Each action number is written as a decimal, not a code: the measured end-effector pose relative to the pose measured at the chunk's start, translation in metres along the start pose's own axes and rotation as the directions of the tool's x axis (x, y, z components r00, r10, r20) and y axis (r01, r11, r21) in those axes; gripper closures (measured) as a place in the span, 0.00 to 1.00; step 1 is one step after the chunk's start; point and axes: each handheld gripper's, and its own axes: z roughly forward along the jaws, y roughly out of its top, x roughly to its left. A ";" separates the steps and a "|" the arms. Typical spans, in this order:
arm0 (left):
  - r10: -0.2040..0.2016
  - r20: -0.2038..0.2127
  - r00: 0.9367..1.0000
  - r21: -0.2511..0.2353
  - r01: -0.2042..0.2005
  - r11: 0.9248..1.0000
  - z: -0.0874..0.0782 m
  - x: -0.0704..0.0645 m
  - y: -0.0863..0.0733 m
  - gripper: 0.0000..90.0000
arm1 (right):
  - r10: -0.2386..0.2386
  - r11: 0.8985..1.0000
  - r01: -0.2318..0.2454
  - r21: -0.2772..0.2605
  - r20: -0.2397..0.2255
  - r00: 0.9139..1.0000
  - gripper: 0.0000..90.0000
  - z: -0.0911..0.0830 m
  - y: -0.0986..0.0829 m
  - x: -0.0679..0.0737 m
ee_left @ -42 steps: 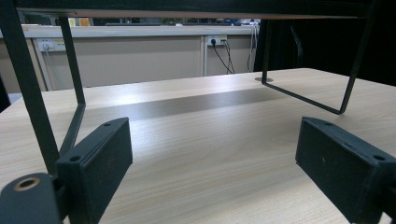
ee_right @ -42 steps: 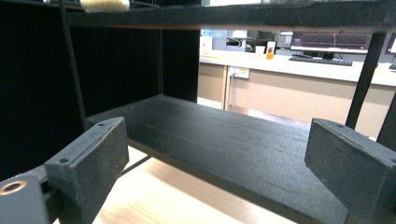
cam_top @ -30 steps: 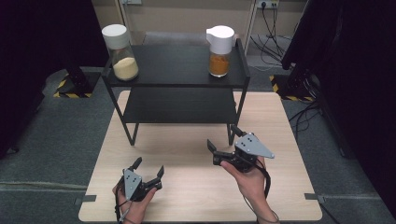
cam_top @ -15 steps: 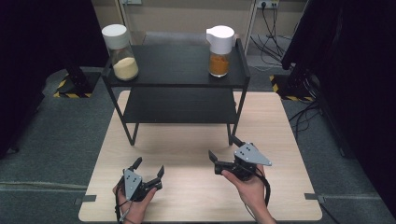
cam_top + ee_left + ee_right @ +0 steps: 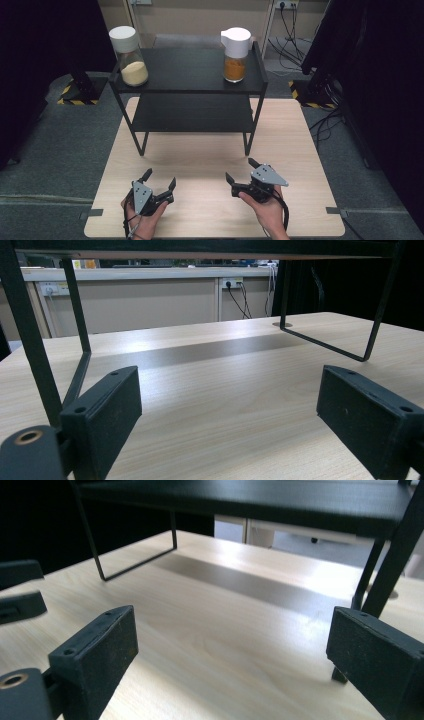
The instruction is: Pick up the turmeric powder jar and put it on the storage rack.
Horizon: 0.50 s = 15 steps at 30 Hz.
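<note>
two hands are holding the left gripper (image 5: 160,179) and right gripper (image 5: 241,170) low over the worktop's (image 5: 200,150) near edge, fingers spread open and empty (the black shelf rack (image 5: 190,70) is standing toward the far edge).

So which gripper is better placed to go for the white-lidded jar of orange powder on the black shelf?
Right, probably. The right gripper, jaws open, sits almost directly below the white-lidded jar of orange powder; the left gripper, also open, is farther off to the side.
</note>
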 end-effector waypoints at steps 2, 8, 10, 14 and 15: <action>0.000 0.000 1.000 0.000 0.000 1.000 0.000 0.000 0.000 0.11 | 0.009 1.000 -0.009 0.008 0.004 1.000 0.07 0.001 -0.004 0.000; 0.001 0.000 1.000 0.000 -0.001 1.000 0.000 0.000 0.000 0.11 | 0.028 0.999 -0.028 0.023 0.011 1.000 0.07 0.002 -0.014 0.001; 0.000 0.000 1.000 0.000 0.000 1.000 0.000 0.000 0.000 0.11 | 0.039 0.999 -0.039 0.029 0.015 0.999 0.07 0.002 -0.018 0.001; 0.000 -0.001 1.000 0.000 0.000 1.000 0.000 0.000 0.000 0.11 | 0.048 0.998 -0.048 0.036 0.019 0.999 0.07 0.003 -0.022 0.001; 0.001 -0.001 1.000 0.001 -0.001 1.000 0.000 0.000 0.000 0.11 | 0.049 0.998 -0.050 0.036 0.020 0.999 0.07 0.003 -0.023 0.001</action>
